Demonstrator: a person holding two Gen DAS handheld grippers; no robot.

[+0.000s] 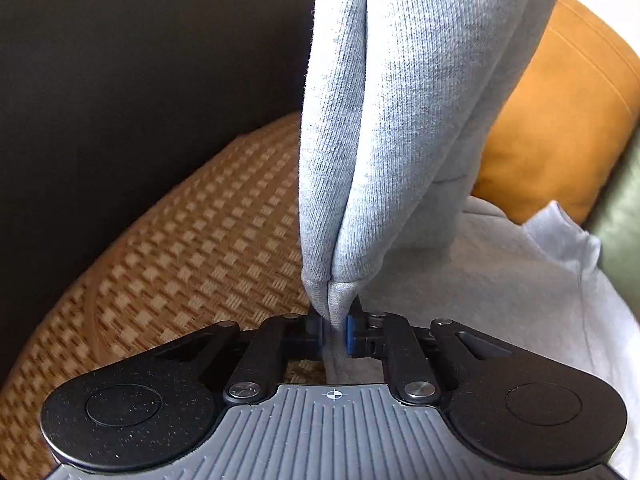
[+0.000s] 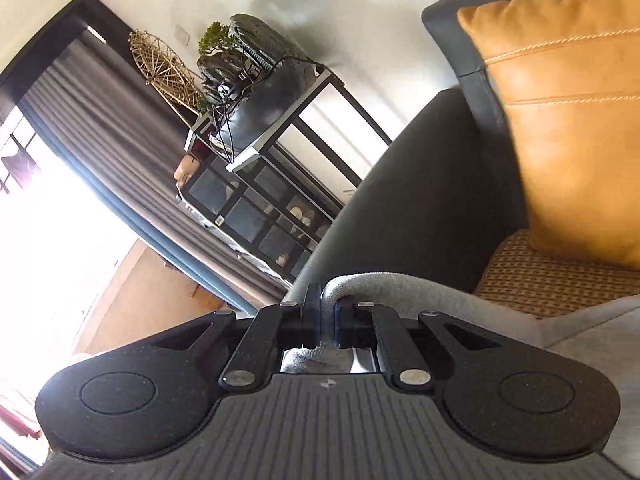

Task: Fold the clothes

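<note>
A light grey knit garment [image 1: 384, 128] hangs stretched upward from my left gripper [image 1: 334, 326], which is shut on a folded edge of it. The rest of the garment lies on the woven seat mat [image 1: 192, 264] to the right. In the right wrist view my right gripper [image 2: 328, 322] is shut on another rolled edge of the grey garment [image 2: 400, 286], which trails off to the right over the seat.
An orange cushion [image 1: 560, 120] [image 2: 568, 120] leans against the dark sofa back [image 1: 120, 80] [image 2: 420, 208]. A green cushion edge [image 1: 624, 216] shows at right. Beyond the sofa arm stand a black glass cabinet [image 2: 256, 216] with a rock ornament [image 2: 256, 80], curtains and a bright window.
</note>
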